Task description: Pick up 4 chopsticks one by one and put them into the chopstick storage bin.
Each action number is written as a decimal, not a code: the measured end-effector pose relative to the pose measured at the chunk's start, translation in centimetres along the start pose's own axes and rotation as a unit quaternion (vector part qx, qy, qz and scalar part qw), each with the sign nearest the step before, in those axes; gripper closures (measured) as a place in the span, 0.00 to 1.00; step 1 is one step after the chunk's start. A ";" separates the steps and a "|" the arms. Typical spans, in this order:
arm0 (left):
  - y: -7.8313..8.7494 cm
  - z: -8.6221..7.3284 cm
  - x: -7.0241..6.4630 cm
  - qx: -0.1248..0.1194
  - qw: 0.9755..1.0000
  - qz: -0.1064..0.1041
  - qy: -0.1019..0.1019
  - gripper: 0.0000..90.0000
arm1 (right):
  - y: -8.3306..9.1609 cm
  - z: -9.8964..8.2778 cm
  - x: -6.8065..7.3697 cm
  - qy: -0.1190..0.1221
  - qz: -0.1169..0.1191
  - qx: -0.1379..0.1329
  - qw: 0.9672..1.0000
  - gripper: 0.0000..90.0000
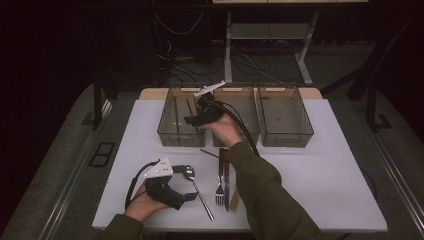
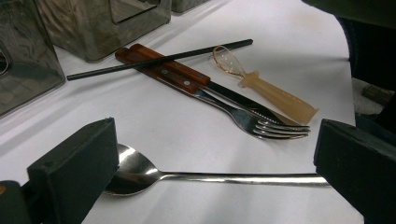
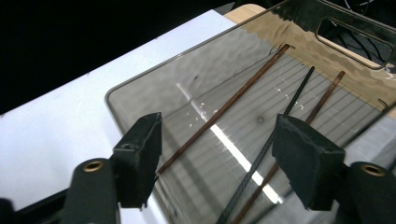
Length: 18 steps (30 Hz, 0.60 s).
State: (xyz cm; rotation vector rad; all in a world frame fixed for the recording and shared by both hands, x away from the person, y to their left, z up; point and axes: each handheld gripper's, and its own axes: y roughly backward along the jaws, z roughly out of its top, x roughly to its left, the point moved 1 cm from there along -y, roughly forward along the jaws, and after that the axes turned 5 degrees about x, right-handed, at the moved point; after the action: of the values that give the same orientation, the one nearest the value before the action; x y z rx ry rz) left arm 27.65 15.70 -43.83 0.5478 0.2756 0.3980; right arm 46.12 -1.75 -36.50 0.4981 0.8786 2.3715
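Steel spoon (image 2: 154, 175) is lying near the table's (image 1: 320, 165) front edge between the left gripper's (image 1: 192, 184) wide-open jaws, looking stiff but slippery, so I'm guessing mid-handle is best, while the right gripper (image 1: 191, 119) is hanging open over the left bin (image 1: 167, 131).

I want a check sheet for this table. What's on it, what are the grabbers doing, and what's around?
Surface: white table, bare at right.
Job's things: spoon, fork, knife, black chopstick and clear scoop lie loose; three chopsticks in left bin.
Clutter: nothing seen.
Grippers: left gripper open around the spoon; right gripper open, empty, above left bin.
Cables: black cable trails from right gripper.
Surroundings: dark floor, desk legs.
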 end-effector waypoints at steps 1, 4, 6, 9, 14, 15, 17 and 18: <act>0.0 0.0 0.0 0.000 1.000 0.002 -0.003 0.00 | 0.4 -0.2 0.0 0.003 0.002 0.000 1.000 0.36; 0.1 0.0 0.0 -0.006 1.000 0.002 0.002 0.00 | 1.5 -0.8 -0.1 0.013 0.007 -0.004 1.000 0.31; 0.0 -0.1 0.0 -0.005 1.000 0.003 0.003 0.00 | 2.2 -1.3 -0.3 0.018 0.010 -0.005 1.000 0.30; 0.0 -0.1 0.1 -0.002 1.000 0.006 -0.001 0.00 | 3.2 -2.0 -0.6 0.025 0.013 -0.003 1.000 0.29; 0.1 -0.2 0.1 -0.001 1.000 0.009 0.001 0.00 | 5.1 -3.5 -1.1 0.033 0.016 -0.014 0.999 0.28; 0.1 -0.2 0.1 0.000 1.000 0.009 0.001 0.00 | 5.4 -3.8 -1.2 0.036 0.018 -0.014 0.999 0.28; 0.1 -0.2 0.1 -0.002 1.000 0.009 0.004 0.00 | 6.0 -4.6 -1.3 0.040 0.017 -0.011 0.999 0.28; 0.1 -0.2 0.1 -0.002 1.000 0.010 0.004 0.00 | 6.4 -5.0 -1.4 0.041 0.017 -0.009 0.999 0.28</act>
State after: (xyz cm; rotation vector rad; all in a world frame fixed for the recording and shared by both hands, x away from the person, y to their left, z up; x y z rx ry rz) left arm 27.69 15.89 -43.98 0.5444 0.2781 0.4196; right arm 42.28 -9.02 -35.98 0.4140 0.8908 2.4431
